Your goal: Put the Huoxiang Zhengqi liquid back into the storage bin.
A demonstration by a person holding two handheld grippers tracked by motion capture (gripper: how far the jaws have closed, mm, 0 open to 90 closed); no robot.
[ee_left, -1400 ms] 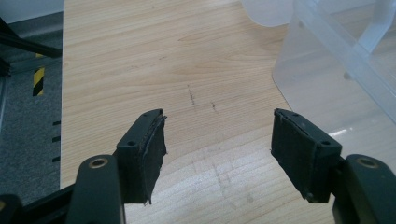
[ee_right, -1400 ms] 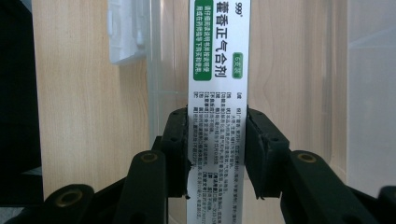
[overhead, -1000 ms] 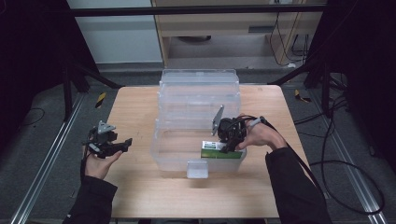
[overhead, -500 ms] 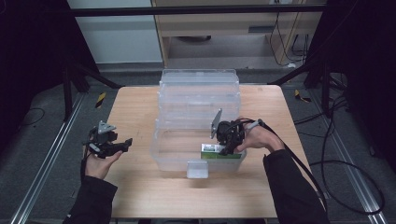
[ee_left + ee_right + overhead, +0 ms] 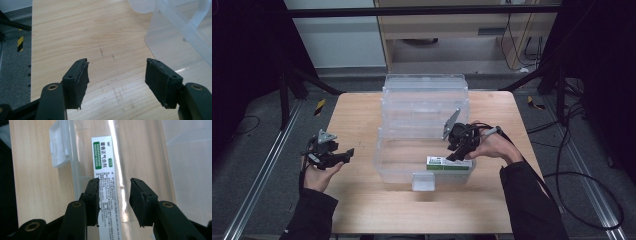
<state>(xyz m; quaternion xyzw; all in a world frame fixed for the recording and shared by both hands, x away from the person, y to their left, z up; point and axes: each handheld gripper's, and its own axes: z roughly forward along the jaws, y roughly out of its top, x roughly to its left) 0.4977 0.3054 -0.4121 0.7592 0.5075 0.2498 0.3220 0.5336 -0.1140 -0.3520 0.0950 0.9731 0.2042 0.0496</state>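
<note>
A clear plastic storage bin stands mid-table with its lid raised behind it. A white and green carton lies flat inside, along the front wall at the right. My right gripper hangs over the carton's right end, tilted down into the bin. In the right gripper view it is open; the carton lies below, partly under one jaw, and nothing is pinched. My left gripper is held left of the bin, open over bare wood with nothing in it.
The bin's front latch tab juts toward me. Its left corner sits just right of my left gripper. The wooden table has free room left and in front of the bin. Cables and a metal frame lie on the floor around.
The right gripper has shifted only slightly over the carton, which stays in the same spot in the bin. The left hand has not moved.
</note>
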